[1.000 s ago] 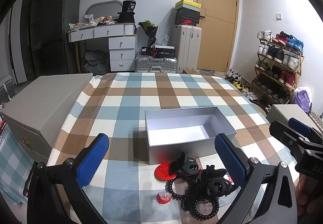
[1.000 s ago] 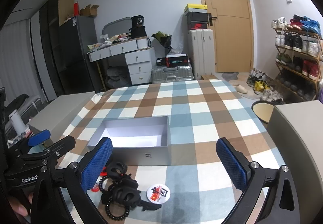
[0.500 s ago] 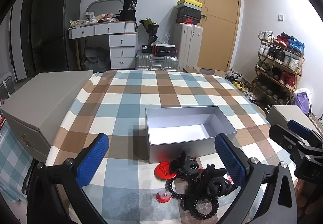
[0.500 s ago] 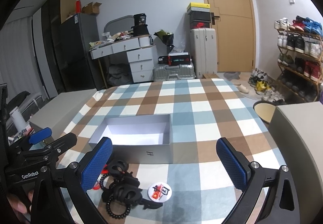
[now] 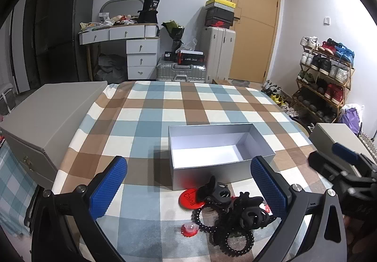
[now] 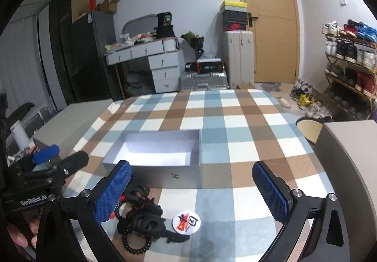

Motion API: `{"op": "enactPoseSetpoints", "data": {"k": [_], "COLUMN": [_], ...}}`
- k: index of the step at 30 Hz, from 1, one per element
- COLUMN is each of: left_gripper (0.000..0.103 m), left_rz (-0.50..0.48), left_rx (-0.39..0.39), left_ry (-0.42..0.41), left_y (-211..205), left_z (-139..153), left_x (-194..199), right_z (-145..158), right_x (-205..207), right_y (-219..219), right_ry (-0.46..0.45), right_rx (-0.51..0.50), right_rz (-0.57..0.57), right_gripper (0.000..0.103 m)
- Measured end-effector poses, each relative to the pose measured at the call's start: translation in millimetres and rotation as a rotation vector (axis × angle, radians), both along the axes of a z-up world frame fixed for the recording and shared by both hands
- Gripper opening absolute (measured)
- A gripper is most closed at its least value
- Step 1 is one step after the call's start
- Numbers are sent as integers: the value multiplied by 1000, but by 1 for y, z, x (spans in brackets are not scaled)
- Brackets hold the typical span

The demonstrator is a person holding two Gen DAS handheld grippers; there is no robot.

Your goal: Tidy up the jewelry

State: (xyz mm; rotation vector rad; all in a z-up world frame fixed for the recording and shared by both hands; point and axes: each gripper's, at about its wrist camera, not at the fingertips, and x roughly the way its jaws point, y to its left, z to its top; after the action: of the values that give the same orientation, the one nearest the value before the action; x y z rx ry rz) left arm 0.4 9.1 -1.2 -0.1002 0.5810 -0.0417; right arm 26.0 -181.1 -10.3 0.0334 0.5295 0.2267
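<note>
change: almost none. Against the frames from a second ago the left view has risen or tilted slightly; the pile and box have not moved. The right view matches earlier.
meaning: task not started in effect. Box holds nothing visible and all pieces are outside it. Judgement: this is a pre-grasp hover.
left gripper: fingers wide apart, holding nothing, above the near edge of the counter, pile between and just ahead of the pads.
right gripper: fingers wide apart, holding nothing; its left pad sits over the pile's edge in its own view.
box: open silver-grey tray, white inside, on the checked cloth, just behind the pile.
pile: black claw clips tangled with a black coil hair tie and a beaded bracelet, touching one another, just in front of the box wall.
red badge: round, reads "China", partly under a clip.
white badge: round, lies apart on the right of the pile, clear of the tangle.
small red piece: near the bracelet; too small to identify.
hidden: exact clip count unclear, black on black. Right pad covers the pile's left side in the right view. Whether the pieces are hooked together cannot be told.
risk: lifting one clip may drag the coil tie along.
</note>
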Motion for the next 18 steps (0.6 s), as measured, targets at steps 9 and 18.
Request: {"op": "enactPoseSetpoints", "data": {"k": [9, 18], "left_gripper": [102, 102], "left_rz": [22, 93], "left_rx": [-25, -112], "left_ry": [-2, 26], "left_y": [10, 38], "left_z": [3, 4], "left_x": [3, 10], "right_z": [-34, -60], "right_x": [18, 21], "right_y": [16, 40], "right_ry": [202, 327], "right_rx": [-9, -54], "right_rz": [104, 208], "right_gripper": [103, 103]}}
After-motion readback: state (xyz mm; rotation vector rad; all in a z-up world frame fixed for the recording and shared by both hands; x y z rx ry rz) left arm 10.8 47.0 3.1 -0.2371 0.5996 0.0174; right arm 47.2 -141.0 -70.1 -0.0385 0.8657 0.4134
